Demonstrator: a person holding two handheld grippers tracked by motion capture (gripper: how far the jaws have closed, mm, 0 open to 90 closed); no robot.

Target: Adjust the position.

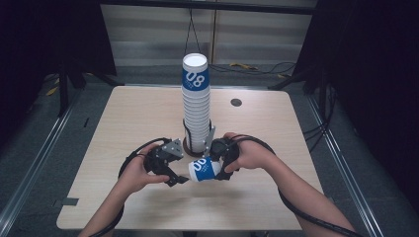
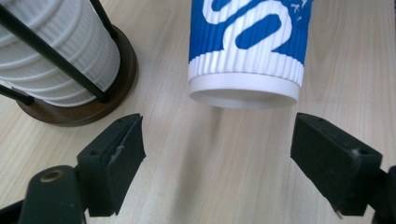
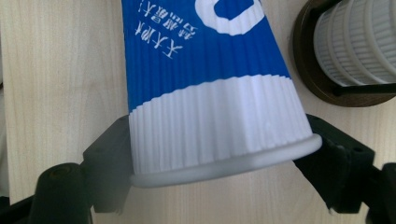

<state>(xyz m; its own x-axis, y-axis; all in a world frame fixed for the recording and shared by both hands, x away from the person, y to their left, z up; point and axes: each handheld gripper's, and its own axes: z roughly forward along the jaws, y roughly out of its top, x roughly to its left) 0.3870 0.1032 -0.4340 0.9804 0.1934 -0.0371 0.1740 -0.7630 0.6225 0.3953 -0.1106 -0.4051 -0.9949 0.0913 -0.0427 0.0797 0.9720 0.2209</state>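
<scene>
A blue and white ribbed paper cup (image 1: 203, 169) lies on its side just above the table, in front of a tall stack of white cups (image 1: 196, 106) in a black wire holder. My right gripper (image 1: 219, 168) is shut on the cup's rim end. In the right gripper view its fingers (image 3: 109, 158) press the white band of the cup (image 3: 210, 84). My left gripper (image 1: 179, 178) is open at the cup's other end. In the left gripper view the cup's base (image 2: 245, 93) hangs just beyond the gripper (image 2: 217, 135), touching neither jaw.
The stack's round brown base (image 2: 93, 109) stands close to the left of the left gripper's jaws, with its black wire uprights (image 2: 51, 56). A small black disc (image 1: 236, 102) sits in the wooden table (image 1: 123, 123) at the back right. Cables lie on the floor behind.
</scene>
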